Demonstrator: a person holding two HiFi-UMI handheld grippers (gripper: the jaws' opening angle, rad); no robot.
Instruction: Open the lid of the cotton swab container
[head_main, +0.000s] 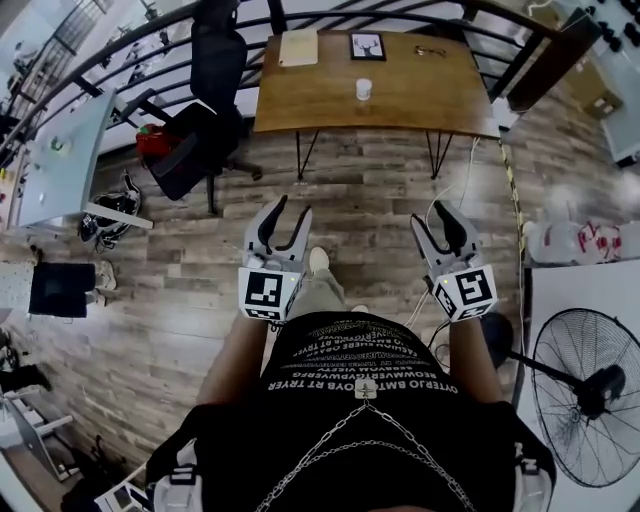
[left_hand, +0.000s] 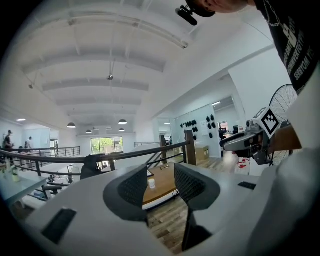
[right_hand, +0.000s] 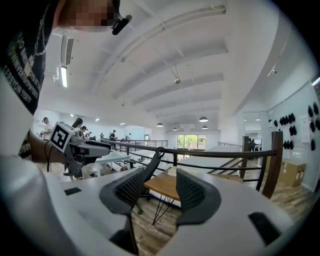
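Standing on the plank floor (head_main: 380, 215) short of a wooden table (head_main: 420, 95), a person in a black printed shirt (head_main: 360, 400) is pictured from above, with a two-jaw gripper held in each hand.

The left gripper (head_main: 292, 208) is raised before the table's near edge, toward its left half. Its jaws are set moderately apart and nothing is gripped. Only floor and the far-off table are seen through the gap in the left gripper view.

The right gripper (head_main: 432, 213) is held level with it, before the table's right half. Its jaws are likewise parted and empty, with no object between the pads. Both grippers are kept well apart from the table.

A standing fan (head_main: 590, 395) is placed off the table's near right side, and a black office chair (head_main: 205, 110) at its left end.

The cotton swab container (head_main: 364, 89), a small white cylinder, is stood upright near the middle of the table, untouched. Its lid appears closed, though the distance leaves that unsure.

Along the table's far edge a pale notepad (head_main: 298, 47), a framed picture (head_main: 367, 46) and a small dark item (head_main: 431, 50) are laid out. A dark railing (head_main: 330, 18) is run just beyond that edge.
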